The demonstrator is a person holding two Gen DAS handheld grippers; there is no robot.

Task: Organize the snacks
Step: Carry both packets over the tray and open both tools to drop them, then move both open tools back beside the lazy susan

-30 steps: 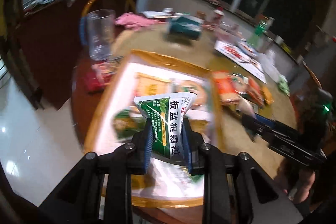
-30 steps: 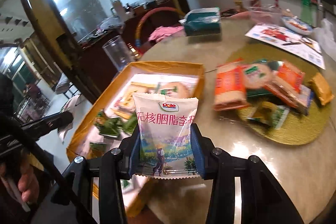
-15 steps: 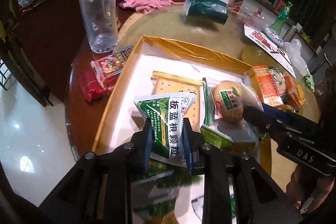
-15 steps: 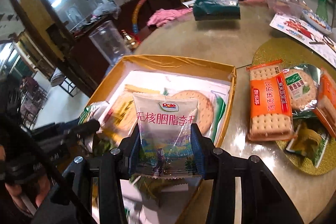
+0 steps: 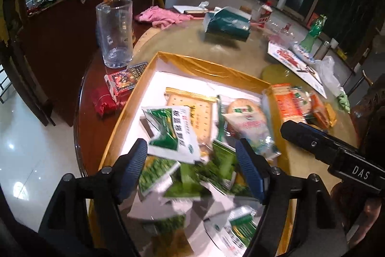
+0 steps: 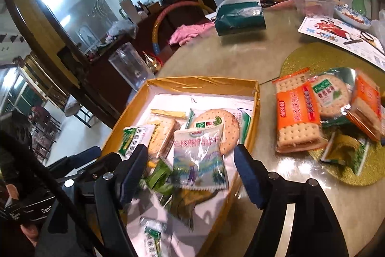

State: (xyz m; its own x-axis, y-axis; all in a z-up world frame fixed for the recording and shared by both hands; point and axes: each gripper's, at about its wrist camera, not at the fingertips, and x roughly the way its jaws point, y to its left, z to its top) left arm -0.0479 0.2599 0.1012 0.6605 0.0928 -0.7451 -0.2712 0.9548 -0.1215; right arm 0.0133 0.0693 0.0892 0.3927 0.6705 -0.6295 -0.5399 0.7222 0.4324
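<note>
We are letting go with both tools: the left gripper (image 5: 191, 165) has just been opening over the gold box (image 5: 204, 64), dropping the green sachet (image 5: 170, 134), and the right gripper (image 6: 191, 172) has just been opening, releasing the Dole pouch (image 6: 198, 158); several cracker packs (image 6: 298, 117) are still waiting on the gold mat (image 6: 310, 57), apparently next

Home dining room: round table (image 5: 182, 45), sideboard (image 5: 60, 23)

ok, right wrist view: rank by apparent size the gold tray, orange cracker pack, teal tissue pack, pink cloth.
1. Gold cardboard tray
2. Orange cracker pack
3. Teal tissue pack, though it is farther away, so unsure against the cracker pack
4. Pink cloth
</note>
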